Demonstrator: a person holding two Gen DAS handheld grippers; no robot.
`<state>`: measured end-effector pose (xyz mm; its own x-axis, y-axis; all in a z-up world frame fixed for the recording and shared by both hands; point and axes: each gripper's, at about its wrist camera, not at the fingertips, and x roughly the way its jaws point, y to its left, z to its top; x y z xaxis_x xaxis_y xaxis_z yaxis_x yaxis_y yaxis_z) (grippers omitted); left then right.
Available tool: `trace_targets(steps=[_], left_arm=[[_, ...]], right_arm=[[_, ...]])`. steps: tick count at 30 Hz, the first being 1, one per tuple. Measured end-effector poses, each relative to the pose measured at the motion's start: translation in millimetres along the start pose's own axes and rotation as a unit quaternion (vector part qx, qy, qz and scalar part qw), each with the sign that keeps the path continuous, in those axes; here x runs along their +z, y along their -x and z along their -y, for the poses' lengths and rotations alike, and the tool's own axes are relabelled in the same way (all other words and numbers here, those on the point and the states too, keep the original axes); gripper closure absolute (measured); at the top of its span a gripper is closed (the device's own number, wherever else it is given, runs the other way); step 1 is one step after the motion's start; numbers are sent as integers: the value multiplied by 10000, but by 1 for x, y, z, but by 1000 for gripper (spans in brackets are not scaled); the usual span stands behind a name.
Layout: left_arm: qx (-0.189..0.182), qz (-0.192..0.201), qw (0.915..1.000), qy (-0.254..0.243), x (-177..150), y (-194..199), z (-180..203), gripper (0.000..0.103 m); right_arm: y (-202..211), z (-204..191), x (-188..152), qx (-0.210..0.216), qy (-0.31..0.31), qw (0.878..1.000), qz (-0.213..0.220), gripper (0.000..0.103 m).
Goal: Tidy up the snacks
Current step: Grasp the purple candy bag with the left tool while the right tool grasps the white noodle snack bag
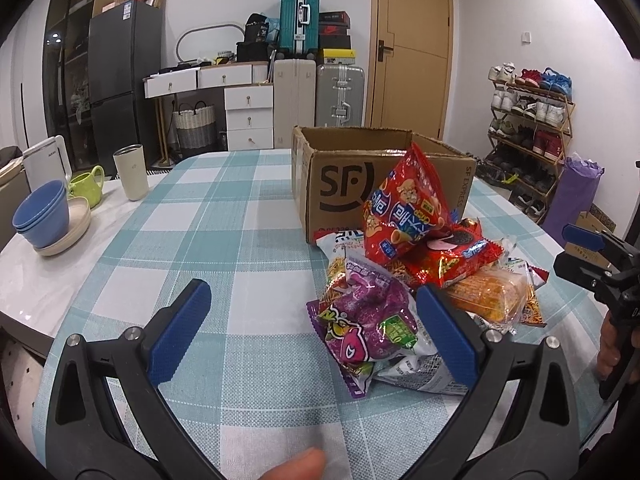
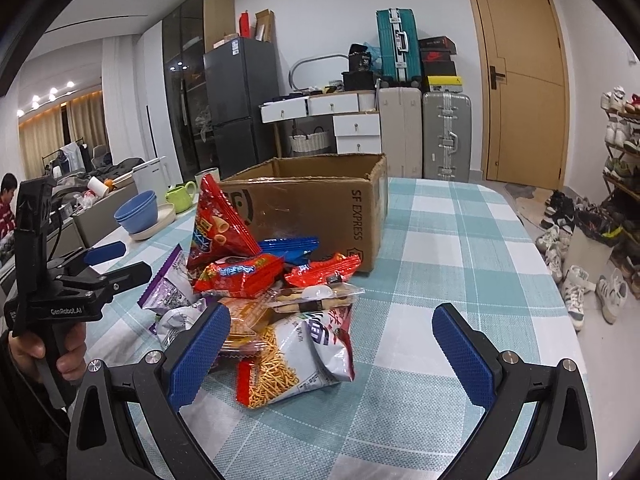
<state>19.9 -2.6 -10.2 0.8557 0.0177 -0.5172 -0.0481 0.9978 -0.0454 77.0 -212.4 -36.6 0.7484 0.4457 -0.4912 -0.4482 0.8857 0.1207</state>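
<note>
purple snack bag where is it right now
The purple snack bag lies on the checked tablecloth at the pile's near edge in the left wrist view, between the open left gripper fingers.

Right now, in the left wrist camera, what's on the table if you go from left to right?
Blue bowls → green mug → cream tumbler → cardboard box → red snack bag leaning on it → the right gripper at the edge.

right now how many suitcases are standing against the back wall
3: a teal suitcase up on the desk, and on the floor below a beige suitcase beside a silver suitcase. More may be hidden behind the clutter.
</note>
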Motion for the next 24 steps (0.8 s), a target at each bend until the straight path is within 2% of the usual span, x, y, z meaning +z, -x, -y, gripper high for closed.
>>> trace_targets(steps=[9,15,24], left_arm=[[-352,-477,9980,203,2,-21,-3,1],[-534,-846,9943,370,4,-35,-7,1],[-886,-1199,9876,493,5,-56,-8,1]], right_arm=[[-22,-3,0,148,-70,9966,-806,0],[-37,-5,-2,236,-28,9928,-1170,0],[-55,-17,-10,380,444,9852,-1614,0]])
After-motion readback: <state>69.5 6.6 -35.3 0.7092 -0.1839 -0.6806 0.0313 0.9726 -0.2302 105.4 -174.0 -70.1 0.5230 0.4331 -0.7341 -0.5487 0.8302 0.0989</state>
